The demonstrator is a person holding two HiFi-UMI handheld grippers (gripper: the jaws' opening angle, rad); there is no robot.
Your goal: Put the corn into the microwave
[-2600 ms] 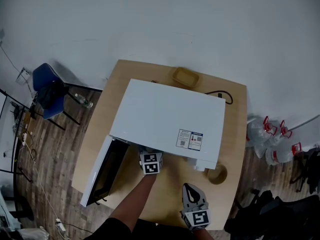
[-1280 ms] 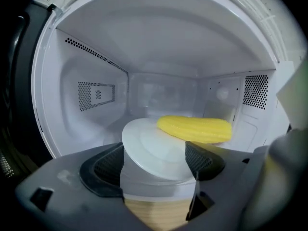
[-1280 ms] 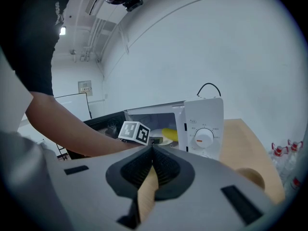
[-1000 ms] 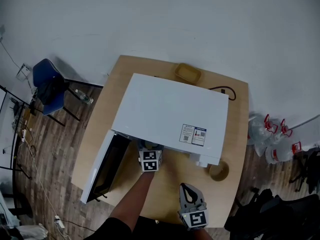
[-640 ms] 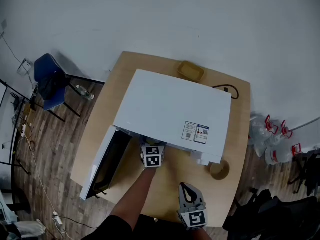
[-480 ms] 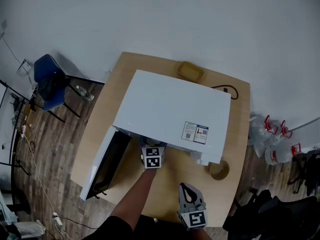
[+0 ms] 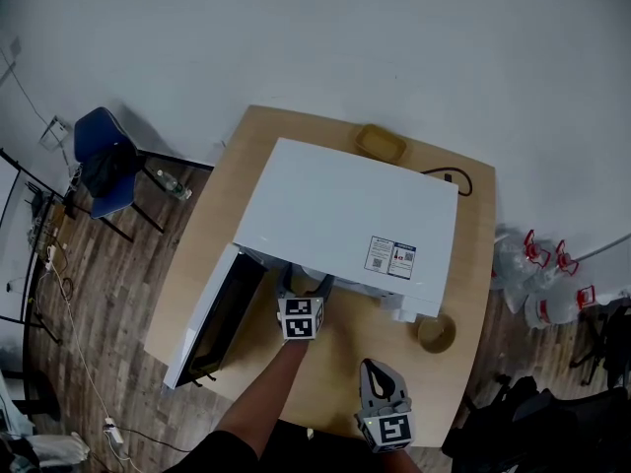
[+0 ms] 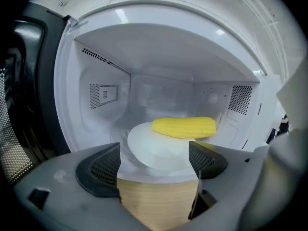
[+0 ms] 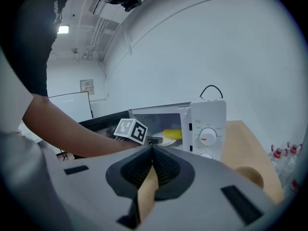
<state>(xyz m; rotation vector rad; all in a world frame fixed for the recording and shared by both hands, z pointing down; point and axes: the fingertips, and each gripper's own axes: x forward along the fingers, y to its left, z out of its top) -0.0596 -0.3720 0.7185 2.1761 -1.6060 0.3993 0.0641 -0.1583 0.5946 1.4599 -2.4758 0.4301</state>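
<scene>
The yellow corn (image 8: pixel 184 127) lies on a white plate (image 8: pixel 154 150) inside the white microwave (image 7: pixel 345 215), whose door (image 7: pixel 212 318) stands wide open to the left. My left gripper (image 8: pixel 154 162) is at the oven's mouth, just short of the plate. Its jaws have just been opening and stand wide apart with nothing between them. In the head view this left gripper (image 7: pixel 304 289) sits at the oven's front edge. My right gripper (image 7: pixel 375 368) hangs back near the table's front edge, shut and holding nothing. From there the corn (image 9: pixel 172 134) shows through the opening.
The microwave fills most of the wooden table (image 7: pixel 335 382). A small wooden bowl (image 7: pixel 435 333) stands at its front right corner, and a yellow dish (image 7: pixel 381 143) and a black cable (image 7: pixel 449 177) lie behind it. A blue chair (image 7: pixel 104 161) stands to the left.
The left gripper has drawn back slightly from the oven's mouth, and its spread fingers now show in front of the oven's edge. The right gripper has stayed put.
</scene>
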